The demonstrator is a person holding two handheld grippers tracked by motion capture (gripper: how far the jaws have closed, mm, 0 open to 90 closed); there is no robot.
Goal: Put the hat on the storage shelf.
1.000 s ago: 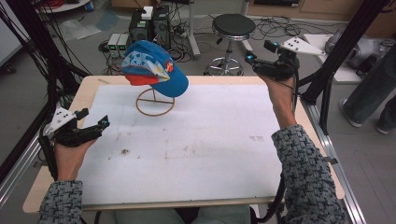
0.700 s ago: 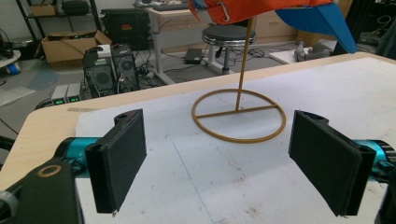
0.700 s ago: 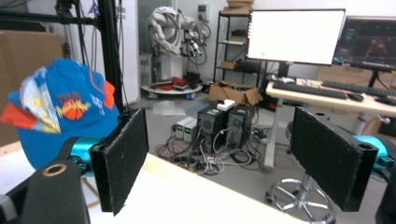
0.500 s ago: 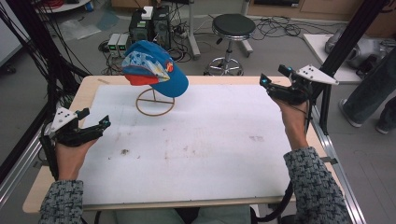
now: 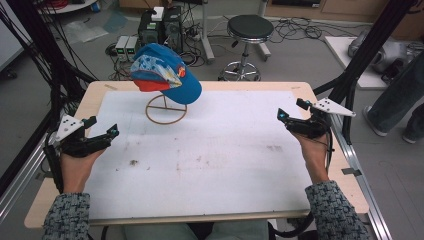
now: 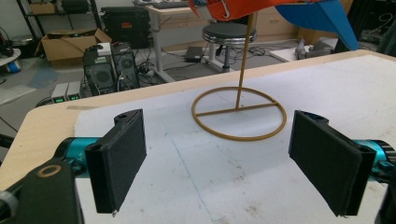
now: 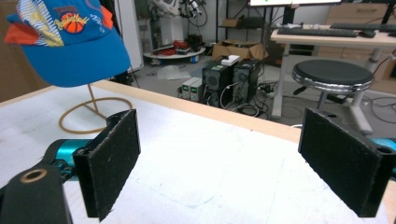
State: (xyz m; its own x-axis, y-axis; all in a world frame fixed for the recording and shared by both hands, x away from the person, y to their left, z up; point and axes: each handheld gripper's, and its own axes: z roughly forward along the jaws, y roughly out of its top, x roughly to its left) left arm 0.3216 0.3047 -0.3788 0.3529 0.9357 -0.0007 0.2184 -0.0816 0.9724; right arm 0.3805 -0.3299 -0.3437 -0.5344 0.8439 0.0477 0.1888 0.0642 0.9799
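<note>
A blue cap (image 5: 167, 72) with an orange brim and a basketball print (image 7: 70, 39) hangs on a gold wire stand (image 5: 166, 109) at the back left of the white table mat (image 5: 215, 150). My left gripper (image 5: 102, 126) rests open over the table's left edge, aimed toward the stand (image 6: 239, 112). Its jaws stand wide apart with nothing between them. My right gripper (image 5: 290, 109) hovers open at the right side of the mat, facing left toward the cap. Nothing sits between its pads (image 7: 112, 158).
The wooden tabletop (image 5: 90, 102) borders the mat. Behind the table stand a black round stool (image 5: 249, 27) and computer boxes (image 5: 160, 25) on the floor. Black frame posts (image 5: 367, 50) rise at both sides. A person's legs (image 5: 400, 110) stand at the far right.
My right gripper came down and back from above the far right corner to the mat's right side. The left gripper has barely moved.
</note>
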